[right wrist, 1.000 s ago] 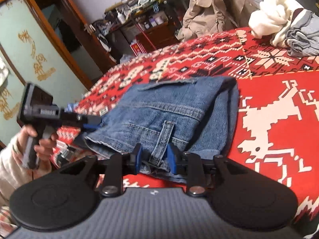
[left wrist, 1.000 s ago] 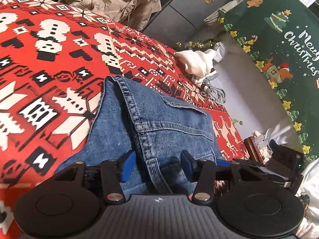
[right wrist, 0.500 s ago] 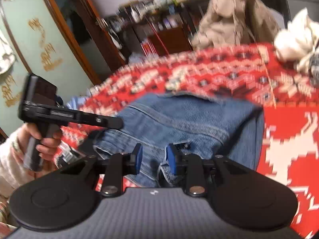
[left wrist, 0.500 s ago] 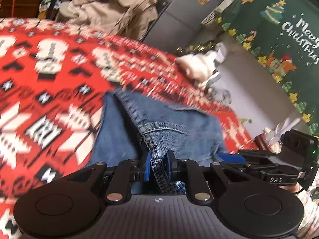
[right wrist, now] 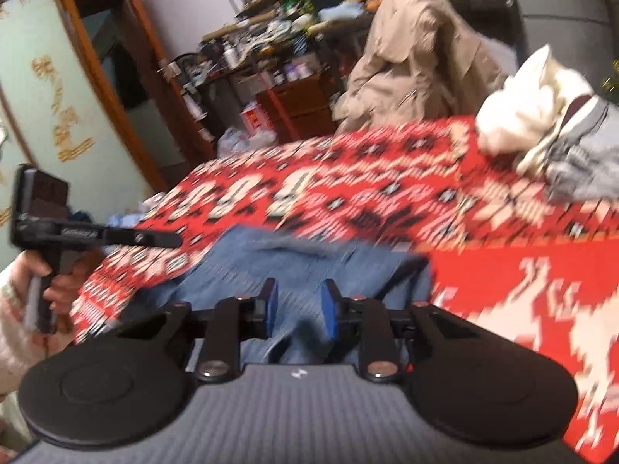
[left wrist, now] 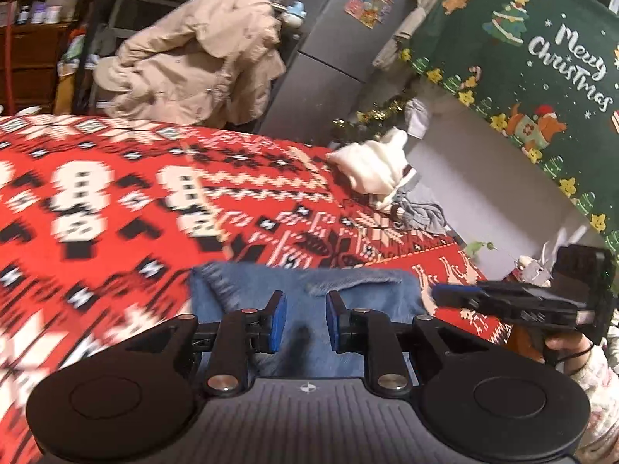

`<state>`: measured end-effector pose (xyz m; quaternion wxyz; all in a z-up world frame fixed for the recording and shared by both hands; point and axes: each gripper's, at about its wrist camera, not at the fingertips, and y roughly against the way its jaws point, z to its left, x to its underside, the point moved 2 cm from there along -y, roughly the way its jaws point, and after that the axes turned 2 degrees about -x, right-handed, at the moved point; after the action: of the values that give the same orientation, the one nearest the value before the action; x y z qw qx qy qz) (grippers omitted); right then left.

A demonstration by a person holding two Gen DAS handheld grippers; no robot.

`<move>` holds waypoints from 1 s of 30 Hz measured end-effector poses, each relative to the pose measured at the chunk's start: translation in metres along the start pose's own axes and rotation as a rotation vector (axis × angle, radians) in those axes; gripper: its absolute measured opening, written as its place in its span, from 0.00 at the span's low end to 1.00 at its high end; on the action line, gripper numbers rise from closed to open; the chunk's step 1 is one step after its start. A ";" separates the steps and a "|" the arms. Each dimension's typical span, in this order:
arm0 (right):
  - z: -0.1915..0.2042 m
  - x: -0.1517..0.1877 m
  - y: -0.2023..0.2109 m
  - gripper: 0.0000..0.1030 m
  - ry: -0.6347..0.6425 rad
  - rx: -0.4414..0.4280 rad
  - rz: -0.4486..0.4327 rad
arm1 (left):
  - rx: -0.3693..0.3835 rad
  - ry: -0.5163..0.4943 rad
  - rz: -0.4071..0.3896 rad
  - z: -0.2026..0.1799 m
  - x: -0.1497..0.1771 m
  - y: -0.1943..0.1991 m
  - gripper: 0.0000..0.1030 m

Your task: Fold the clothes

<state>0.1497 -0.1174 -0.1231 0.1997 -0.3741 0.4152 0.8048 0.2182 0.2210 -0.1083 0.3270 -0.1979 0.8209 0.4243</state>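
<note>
While both views are smeared by motion, the blue denim jeans [left wrist: 309, 290] read clearly enough: a folded bundle of faded blue cloth lying on the red, white and black patterned blanket [left wrist: 116, 201], its far edge roughly straight and a seam line faintly visible in the right wrist view [right wrist: 309, 259]. The left gripper [left wrist: 301, 323] has its 2 blue pads a narrow gap apart with denim filling the space between them; the cloth seems to be pinched there, though blur hides the actual contact. The right gripper [right wrist: 296, 309] shows the same picture, its 2 blue pads having just drawn closer with a fold of denim between them, probably gripped. Each gripper appears in the other's camera, held by a hand: the right hand [left wrist: 568, 348] in a pale patterned sleeve at the right edge of the left wrist view, the left hand [right wrist: 58, 290] at the left edge of the right wrist view. Farther back on the blanket sits a heap of white and grey clothes [left wrist: 387, 181], well apart from the jeans. Behind it hangs a beige coat [left wrist: 193, 62], beside a grey fridge [left wrist: 329, 46], and a green Christmas banner [left wrist: 522, 65] covers the wall to the right. Cluttered shelves [right wrist: 271, 38] and a wooden-framed door [right wrist: 46, 89] fill the room beyond
</note>
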 end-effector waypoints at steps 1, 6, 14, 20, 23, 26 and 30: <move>-0.005 -0.005 -0.007 0.13 -0.008 0.012 -0.006 | 0.002 -0.008 0.005 -0.003 -0.002 -0.010 0.19; -0.030 -0.002 -0.038 0.11 -0.029 0.044 0.032 | -0.011 -0.048 0.055 0.004 0.010 -0.044 0.09; -0.054 0.023 -0.035 0.00 -0.050 0.020 0.045 | -0.015 -0.012 0.054 0.021 0.018 -0.034 0.03; -0.036 0.001 -0.026 0.02 0.010 0.017 0.022 | -0.058 -0.071 0.028 0.005 -0.005 -0.036 0.05; -0.024 -0.016 -0.045 0.03 0.021 -0.003 0.008 | -0.042 -0.081 0.036 -0.003 -0.015 -0.056 0.05; -0.017 -0.024 -0.070 0.03 0.018 -0.004 0.019 | -0.070 -0.100 0.064 -0.003 -0.013 -0.074 0.07; -0.030 -0.014 -0.085 0.00 -0.018 0.009 0.041 | -0.045 -0.028 0.065 0.020 -0.003 -0.074 0.03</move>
<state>0.2250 -0.0931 -0.1678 0.1887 -0.3576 0.4247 0.8100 0.2719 0.1962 -0.1565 0.3199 -0.1723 0.8126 0.4557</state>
